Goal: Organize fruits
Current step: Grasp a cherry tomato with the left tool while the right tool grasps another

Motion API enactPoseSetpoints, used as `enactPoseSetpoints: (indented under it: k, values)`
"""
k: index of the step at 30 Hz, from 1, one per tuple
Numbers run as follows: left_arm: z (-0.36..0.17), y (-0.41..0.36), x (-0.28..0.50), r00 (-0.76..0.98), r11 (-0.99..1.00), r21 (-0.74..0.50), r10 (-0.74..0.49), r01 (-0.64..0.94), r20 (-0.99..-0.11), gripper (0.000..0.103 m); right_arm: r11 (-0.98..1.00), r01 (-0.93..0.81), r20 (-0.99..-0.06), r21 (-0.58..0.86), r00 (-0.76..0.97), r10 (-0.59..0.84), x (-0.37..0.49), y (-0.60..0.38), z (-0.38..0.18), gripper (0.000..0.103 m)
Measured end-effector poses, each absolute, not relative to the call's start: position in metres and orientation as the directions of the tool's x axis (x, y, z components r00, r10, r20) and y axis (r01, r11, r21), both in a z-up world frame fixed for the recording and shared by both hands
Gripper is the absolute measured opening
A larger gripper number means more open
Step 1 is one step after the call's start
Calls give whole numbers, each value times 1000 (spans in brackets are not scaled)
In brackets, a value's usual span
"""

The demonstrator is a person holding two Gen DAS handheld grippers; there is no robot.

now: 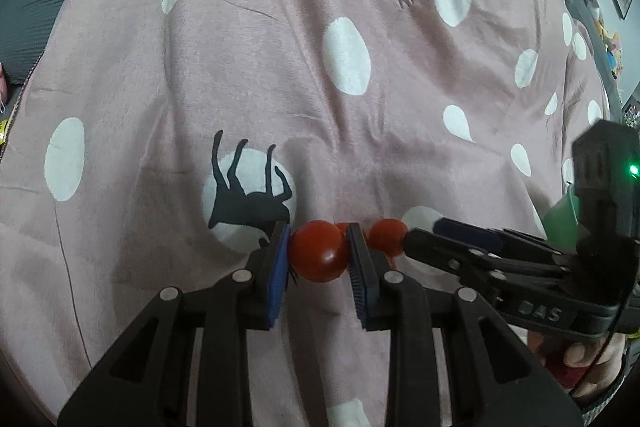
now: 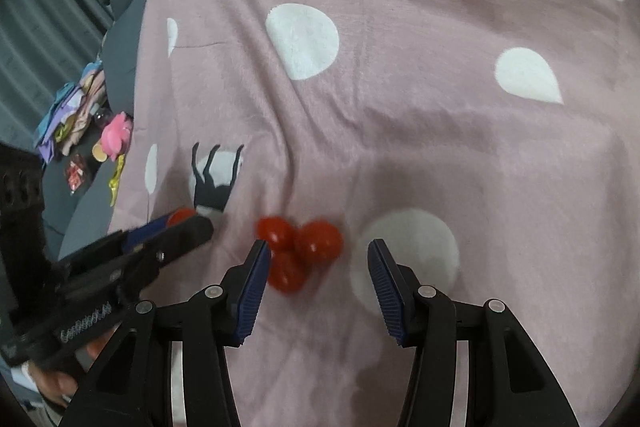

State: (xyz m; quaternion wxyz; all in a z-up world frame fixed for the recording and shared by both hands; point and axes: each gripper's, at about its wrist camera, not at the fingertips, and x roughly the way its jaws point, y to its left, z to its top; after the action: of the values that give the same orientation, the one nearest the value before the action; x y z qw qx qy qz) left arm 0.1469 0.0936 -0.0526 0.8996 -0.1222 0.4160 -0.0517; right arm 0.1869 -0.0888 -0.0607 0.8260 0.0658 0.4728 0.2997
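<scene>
In the left wrist view my left gripper is shut on a red cherry tomato, held just above the pink spotted blanket. More tomatoes lie right behind it. My right gripper comes in from the right beside them. In the right wrist view my right gripper is open over a cluster of three red tomatoes on the blanket; they lie nearer its left finger. The left gripper shows at the left with a tomato between its pads.
A green container sits behind the right gripper at the right edge. Grey bedding and a pile of toys and wrappers lie beyond the blanket's left edge. A black deer print marks the blanket.
</scene>
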Motion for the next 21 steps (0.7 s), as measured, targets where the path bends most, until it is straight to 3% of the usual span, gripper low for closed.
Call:
enactPoseSetpoints:
  k: [3, 12, 21]
  values:
    - [-55, 97, 148, 644, 964, -267, -200, -7, -738, 28, 827, -425, -769, 367, 362, 527, 196, -78, -68, 53]
    - [-56, 102, 145, 638, 960, -278, -211, -6, -740, 28, 838, -437, -800, 327, 344, 491, 199, -64, -78, 31]
    - [-47, 95, 132, 640, 961, -277, -217, 7, -737, 28, 845, -431, -773, 318, 399, 494, 184, -80, -60, 30]
